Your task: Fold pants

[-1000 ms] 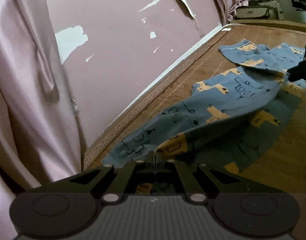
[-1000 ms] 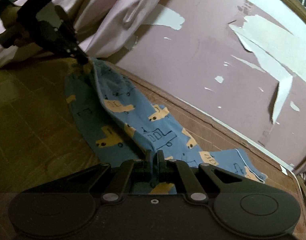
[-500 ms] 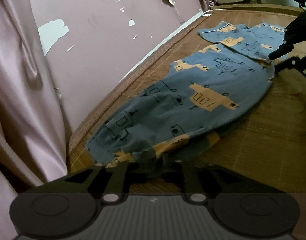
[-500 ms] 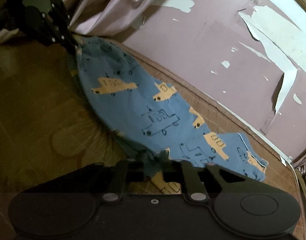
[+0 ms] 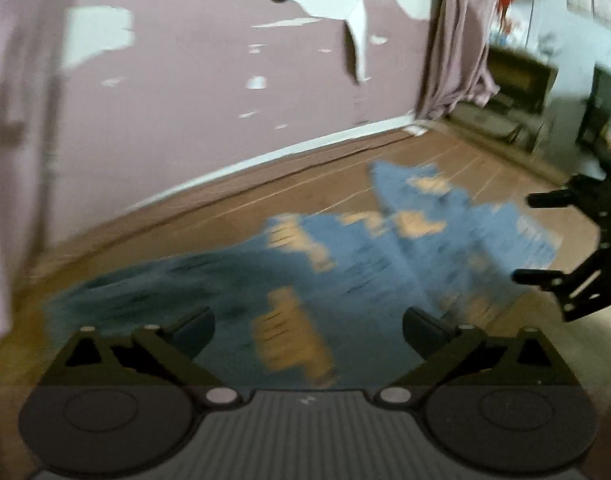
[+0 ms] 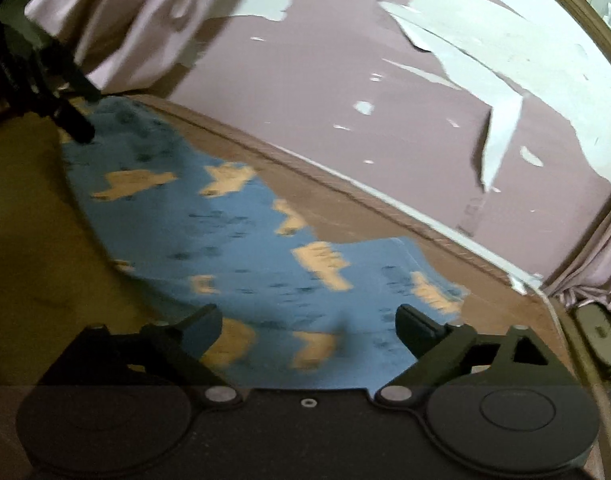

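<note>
- The pants (image 5: pixel 305 272), blue with orange vehicle prints, lie spread flat on the wooden floor (image 5: pixel 233 216), along the foot of the pink wall (image 5: pixel 193 92). Both pictures are blurred.
- The left gripper (image 5: pixel 308 330) has its jaws spread wide, having just been opening. The cloth lies below the gap, and neither finger presses on it.
- The right gripper (image 6: pixel 307 328) is likewise wide apart after just opening, with nothing in its grasp; the pants lie under it.
- The left view shows the right gripper at the far end of the pants, at the right edge, and dim furniture (image 5: pixel 517 76) beyond a curtain (image 5: pixel 457 40).
- The right view shows the left gripper at the upper left end of the pants, before another curtain (image 6: pixel 137 12).
- The wall's paint is peeling, showing white patches (image 6: pixel 497 64).
</note>
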`<act>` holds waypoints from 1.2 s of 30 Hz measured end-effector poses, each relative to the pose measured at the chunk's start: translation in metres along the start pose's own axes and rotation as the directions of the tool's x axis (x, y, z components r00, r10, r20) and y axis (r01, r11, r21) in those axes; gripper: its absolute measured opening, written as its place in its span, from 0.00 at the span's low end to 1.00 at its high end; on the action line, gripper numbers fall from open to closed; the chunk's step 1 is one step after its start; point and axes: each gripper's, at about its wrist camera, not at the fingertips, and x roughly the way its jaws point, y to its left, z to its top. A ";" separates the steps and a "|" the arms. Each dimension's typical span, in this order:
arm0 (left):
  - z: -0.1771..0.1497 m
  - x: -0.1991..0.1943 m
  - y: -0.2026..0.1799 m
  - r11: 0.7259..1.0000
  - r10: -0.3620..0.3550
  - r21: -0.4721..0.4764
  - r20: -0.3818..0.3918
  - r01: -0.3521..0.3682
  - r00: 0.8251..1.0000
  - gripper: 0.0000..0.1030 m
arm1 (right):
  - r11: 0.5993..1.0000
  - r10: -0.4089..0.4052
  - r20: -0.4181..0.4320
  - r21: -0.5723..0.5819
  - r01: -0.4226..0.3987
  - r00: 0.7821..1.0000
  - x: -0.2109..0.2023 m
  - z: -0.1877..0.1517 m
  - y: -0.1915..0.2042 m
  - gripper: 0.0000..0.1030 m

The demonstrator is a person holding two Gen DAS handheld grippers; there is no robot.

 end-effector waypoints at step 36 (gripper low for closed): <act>0.051 0.158 -0.056 0.925 -0.267 -0.333 -0.221 0.185 0.938 0.01 | 0.788 0.151 -0.277 0.613 0.054 0.949 0.226 0.073 -0.167 0.05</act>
